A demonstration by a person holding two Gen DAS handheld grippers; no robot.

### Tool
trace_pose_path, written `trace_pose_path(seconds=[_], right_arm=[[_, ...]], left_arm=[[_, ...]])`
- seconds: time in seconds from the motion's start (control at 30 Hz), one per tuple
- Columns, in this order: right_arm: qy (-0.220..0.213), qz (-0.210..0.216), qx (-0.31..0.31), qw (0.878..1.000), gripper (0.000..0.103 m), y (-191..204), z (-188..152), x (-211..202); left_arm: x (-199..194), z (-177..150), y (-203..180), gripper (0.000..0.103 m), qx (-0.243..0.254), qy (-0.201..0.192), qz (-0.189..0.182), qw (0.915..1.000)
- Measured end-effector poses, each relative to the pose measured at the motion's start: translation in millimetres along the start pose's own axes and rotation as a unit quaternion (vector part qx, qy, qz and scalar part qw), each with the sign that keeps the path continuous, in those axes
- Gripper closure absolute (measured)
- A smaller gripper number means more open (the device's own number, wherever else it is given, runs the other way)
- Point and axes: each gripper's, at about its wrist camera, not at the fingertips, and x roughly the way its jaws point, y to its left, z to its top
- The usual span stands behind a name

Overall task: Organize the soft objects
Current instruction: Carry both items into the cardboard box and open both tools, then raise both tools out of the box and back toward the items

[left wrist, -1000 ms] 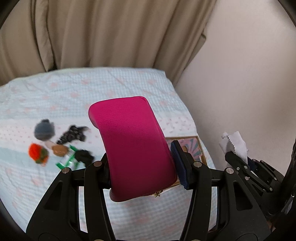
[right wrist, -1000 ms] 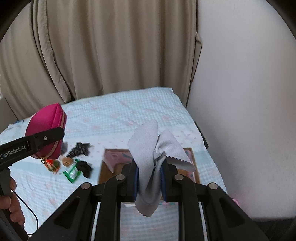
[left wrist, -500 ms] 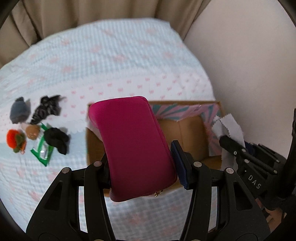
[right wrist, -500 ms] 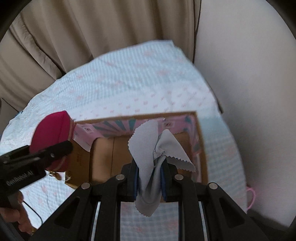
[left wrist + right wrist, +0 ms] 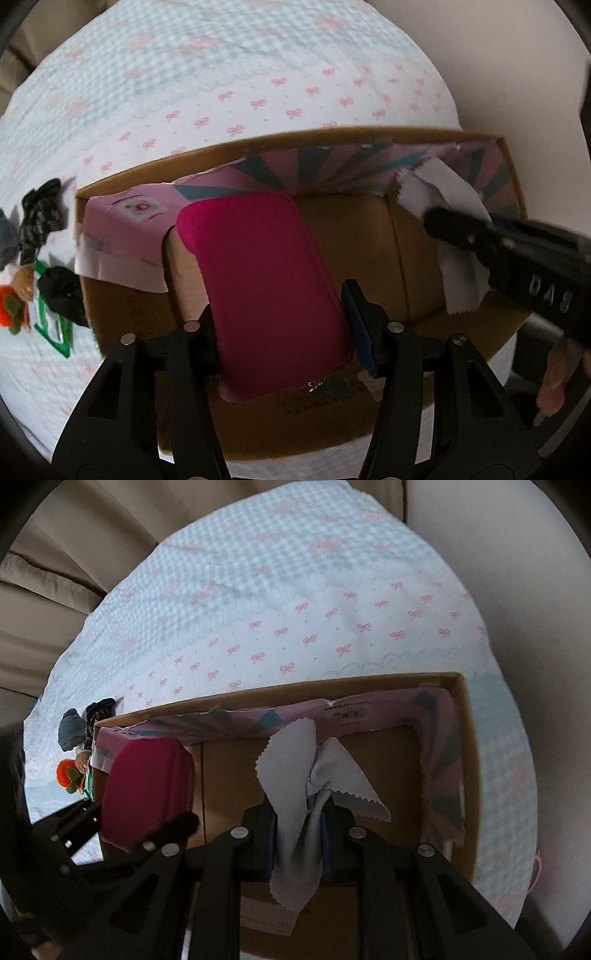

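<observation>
Across the bed lies a quilt (image 5: pixel 295 590) of pale blue check with a white band of pink bows, beige curtains (image 5: pixel 55 572) behind it and a plain wall (image 5: pixel 498 55) at its right. On it sits an open cardboard box (image 5: pixel 369 236) lined with pink-and-teal paper, and small soft things (image 5: pixel 40 266) lie beside its left end. The left gripper (image 5: pixel 284 332) has the magenta pouch (image 5: pixel 262 288) between its jaws, which have just been opening; a gap shows at the right pad. The right gripper (image 5: pixel 299 834) stays pinched on a grey cloth (image 5: pixel 295 797). A second ago both hung over the bed facing the curtains; now both point down over the box.
</observation>
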Motion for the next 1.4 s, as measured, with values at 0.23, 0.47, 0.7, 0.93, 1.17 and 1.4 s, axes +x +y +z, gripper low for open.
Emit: trace_pose_path(seconds=[0.23,0.47,0.7,0.93,1.17,1.4], right_arm=[[-0.006,0.011,-0.002,1.000,0.000,2.7,3.9,6.4],[-0.014,0.023,0.002,1.000,0.000,3.9,-5.5,1.9],[-0.042,0.015,-0.002,0.999,0.000,11.5,-15.7,-33.8],[-0.079,0.004,-0.013,0.997,0.000,32.1,-26.1,-98.6],[-0.133,-0.006,-0.022,0.991,0.000,59.5,-48.1,-179.6],[-0.212,-0.027,-0.049,0.976,0.000,95.7,-96.3,-255.9]], left_arm=[[-1.5,-6.6,-3.6,0.000,0.027,0.001,0.013,0.9995],[-10.4,-9.3,1.7,0.000,0.021,-0.003,0.013,0.9997],[-49.1,-17.6,-1.7,0.000,0.025,-0.033,0.010,0.9991],[-116.4,-34.0,-6.4,0.000,0.024,-0.081,0.010,0.9964],[-205.4,-65.5,-2.0,0.000,0.019,-0.148,0.004,0.9888],[-287.6,-115.4,19.1,0.000,0.004,-0.226,0.004,0.9740]])
